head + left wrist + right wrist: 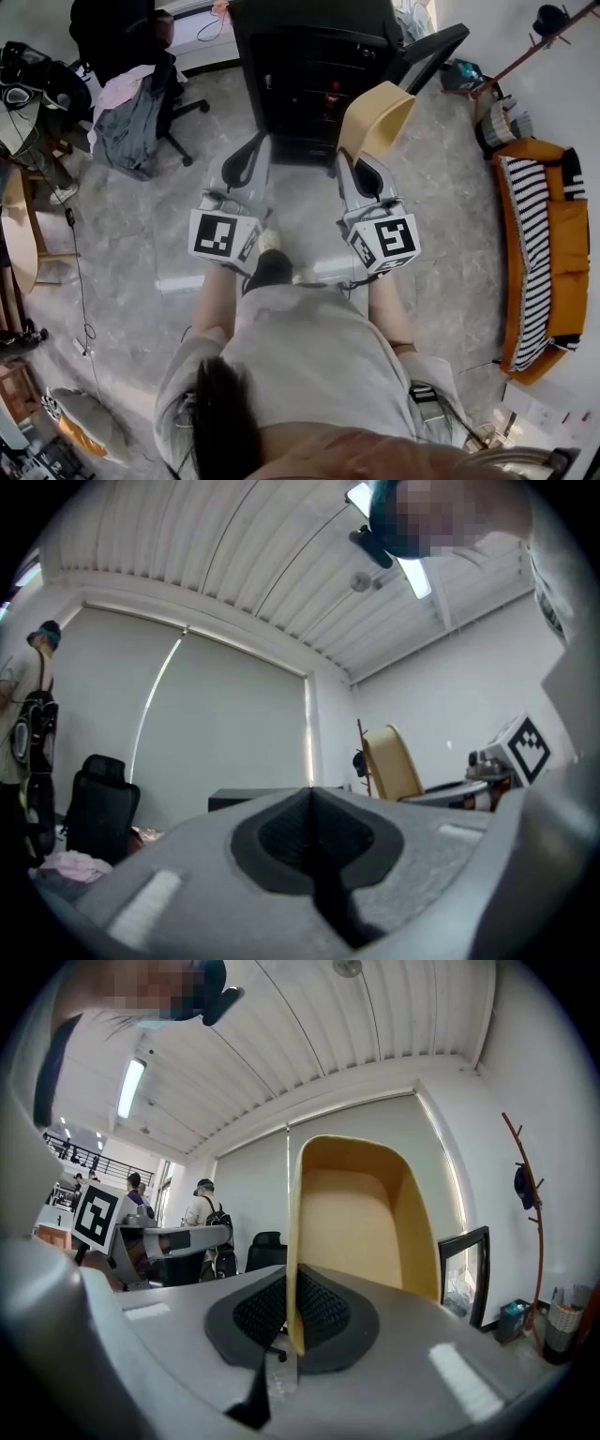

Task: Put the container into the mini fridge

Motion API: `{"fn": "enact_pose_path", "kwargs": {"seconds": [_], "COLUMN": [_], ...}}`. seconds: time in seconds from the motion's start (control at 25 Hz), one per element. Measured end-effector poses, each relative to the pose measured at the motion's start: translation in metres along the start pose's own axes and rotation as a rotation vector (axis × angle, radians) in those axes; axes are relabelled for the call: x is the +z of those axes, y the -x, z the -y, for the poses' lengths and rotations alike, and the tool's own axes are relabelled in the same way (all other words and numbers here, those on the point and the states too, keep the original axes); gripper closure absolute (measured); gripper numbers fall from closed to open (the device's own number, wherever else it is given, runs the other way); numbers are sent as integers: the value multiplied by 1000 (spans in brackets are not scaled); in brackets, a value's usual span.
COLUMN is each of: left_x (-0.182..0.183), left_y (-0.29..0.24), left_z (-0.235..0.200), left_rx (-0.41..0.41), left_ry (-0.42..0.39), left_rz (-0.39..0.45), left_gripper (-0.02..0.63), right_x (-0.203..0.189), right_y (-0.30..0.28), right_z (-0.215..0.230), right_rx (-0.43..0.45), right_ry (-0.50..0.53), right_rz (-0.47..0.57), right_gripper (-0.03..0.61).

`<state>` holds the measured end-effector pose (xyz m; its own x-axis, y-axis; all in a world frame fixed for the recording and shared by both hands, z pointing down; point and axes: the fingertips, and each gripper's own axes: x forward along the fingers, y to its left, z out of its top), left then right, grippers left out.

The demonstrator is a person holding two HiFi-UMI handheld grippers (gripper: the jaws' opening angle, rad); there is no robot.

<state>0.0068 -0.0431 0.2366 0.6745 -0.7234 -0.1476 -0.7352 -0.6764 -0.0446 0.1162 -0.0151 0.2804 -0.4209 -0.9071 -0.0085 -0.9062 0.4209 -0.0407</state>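
My right gripper (364, 161) is clamping its fingers on one wall of the tan plastic container (380, 114), facing the open black mini fridge (309, 84). My left gripper (251, 155) is holding its fingers together, empty. With only a wall grip, I should be advancing slowly and level.

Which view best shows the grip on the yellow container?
The right gripper view: close up, the right gripper is clamped on one wall of the yellow container. The head view shows it from above, before the mini fridge; the left gripper view only its side.

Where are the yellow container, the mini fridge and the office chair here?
yellow container (380, 117), head view, outer wall.
mini fridge (309, 23), head view, black body.
office chair (108, 33), head view, black backrest.
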Motion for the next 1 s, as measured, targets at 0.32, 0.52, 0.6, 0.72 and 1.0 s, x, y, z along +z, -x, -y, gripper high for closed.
{"fn": "enact_pose_path", "kwargs": {"seconds": [0.32, 0.52, 0.6, 0.72, 1.0], "left_x": [-8, -12, -15, -19, -38], "left_y": [-33, -57, -64, -76, -99], "left_z": [-44, -70, -81, -99, -129], "left_rx": [-47, -82, -97, -116, -161], "left_ry": [-6, -2, 1, 7, 14], "left_rz": [-5, -3, -4, -5, -26], "left_gripper": [612, 611, 611, 611, 611], "right_x": [-2, -4, -6, -13, -30], "right_y": [-44, -76, -90, -111, -150], "right_z": [11, 16, 16, 18, 26], "right_rx": [-51, -71, -73, -69, -87], "right_ry": [3, 12, 12, 35, 63], "right_rz": [-13, -28, -37, -55, -114], "right_gripper": [574, 574, 574, 574, 575]}}
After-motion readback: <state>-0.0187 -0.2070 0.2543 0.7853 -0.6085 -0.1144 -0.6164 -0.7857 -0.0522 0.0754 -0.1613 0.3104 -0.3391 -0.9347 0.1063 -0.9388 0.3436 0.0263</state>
